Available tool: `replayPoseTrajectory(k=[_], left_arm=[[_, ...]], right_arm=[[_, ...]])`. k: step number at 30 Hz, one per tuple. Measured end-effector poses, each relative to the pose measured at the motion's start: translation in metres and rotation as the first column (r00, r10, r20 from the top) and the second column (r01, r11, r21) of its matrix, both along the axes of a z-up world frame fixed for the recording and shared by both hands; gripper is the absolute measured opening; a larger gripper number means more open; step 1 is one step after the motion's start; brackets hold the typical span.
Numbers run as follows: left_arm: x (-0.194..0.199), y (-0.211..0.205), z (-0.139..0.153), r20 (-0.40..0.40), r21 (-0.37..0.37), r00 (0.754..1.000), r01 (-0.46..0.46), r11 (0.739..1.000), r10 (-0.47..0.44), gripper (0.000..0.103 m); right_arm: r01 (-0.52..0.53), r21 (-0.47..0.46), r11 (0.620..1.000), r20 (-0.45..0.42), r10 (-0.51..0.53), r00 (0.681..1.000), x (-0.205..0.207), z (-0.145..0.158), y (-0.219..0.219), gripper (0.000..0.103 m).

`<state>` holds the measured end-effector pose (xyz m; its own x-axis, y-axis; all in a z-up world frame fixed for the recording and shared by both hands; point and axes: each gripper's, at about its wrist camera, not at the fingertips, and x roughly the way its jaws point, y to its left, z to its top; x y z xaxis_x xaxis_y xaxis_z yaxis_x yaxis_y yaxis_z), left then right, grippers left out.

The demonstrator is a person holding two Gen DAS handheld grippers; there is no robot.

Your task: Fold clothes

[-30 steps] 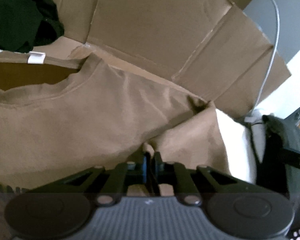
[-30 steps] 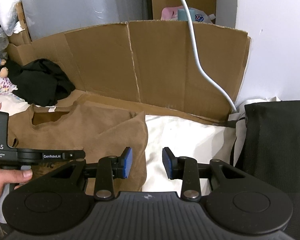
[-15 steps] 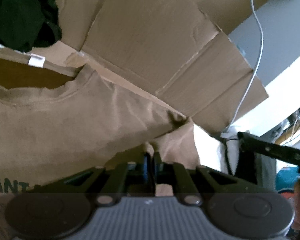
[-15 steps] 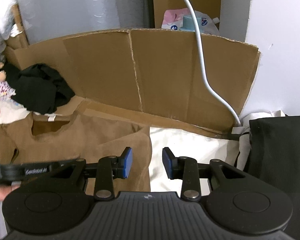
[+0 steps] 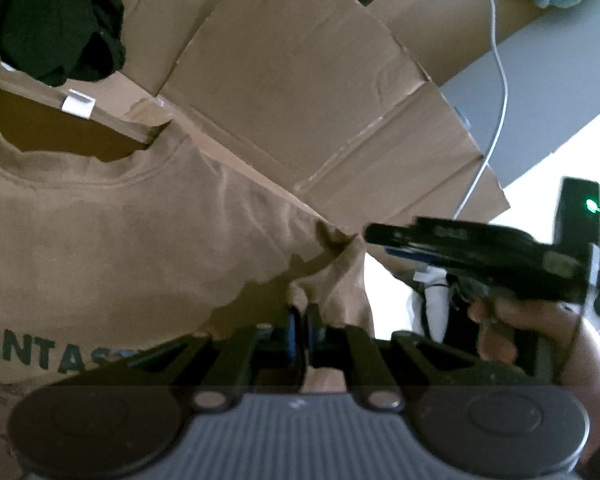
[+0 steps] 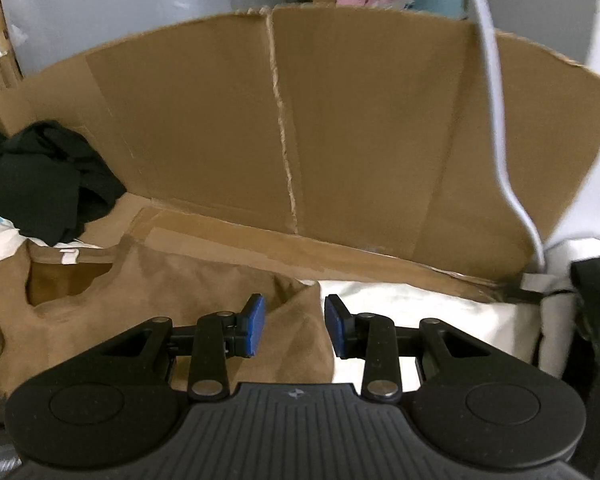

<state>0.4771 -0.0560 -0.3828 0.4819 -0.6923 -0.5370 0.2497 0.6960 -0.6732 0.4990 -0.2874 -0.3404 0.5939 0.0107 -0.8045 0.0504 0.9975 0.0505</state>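
A: Right wrist view: right gripper [image 6: 294,326] is hanging with its jaws apart and empty, over the sleeve edge of the tan t-shirt [image 6: 148,308]. The shirt is lying flat, collar toward the cardboard [image 6: 340,140].

B: Left gripper [image 5: 299,330] is pinching shut on the sleeve fold. The shirt body is spreading left of it, so the right one is nearer the free edge.

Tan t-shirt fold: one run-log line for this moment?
left gripper: jaws shut on tan t-shirt sleeve fold | right gripper: jaws open, empty, above shirt edge | black garment: untouched
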Motion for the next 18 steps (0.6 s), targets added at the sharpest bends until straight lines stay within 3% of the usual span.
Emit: replayPoseTrajectory(k=[11, 18], left_arm=[[-0.001, 0.001, -0.006, -0.007, -0.026, 1.0, 0.003, 1.0, -0.004, 0.005], [-0.005, 0.008, -0.006, -0.001, -0.03, 1.0, 0.005, 1.0, -0.005, 0.005]], right_arm=[[0.024, -0.143, 0.989, -0.06, -0.033, 0.998, 0.023, -0.029, 0.007, 0.037], [0.038, -0.165, 0.986, -0.088, -0.053, 0.995, 0.036, -0.041, 0.004, 0.037]])
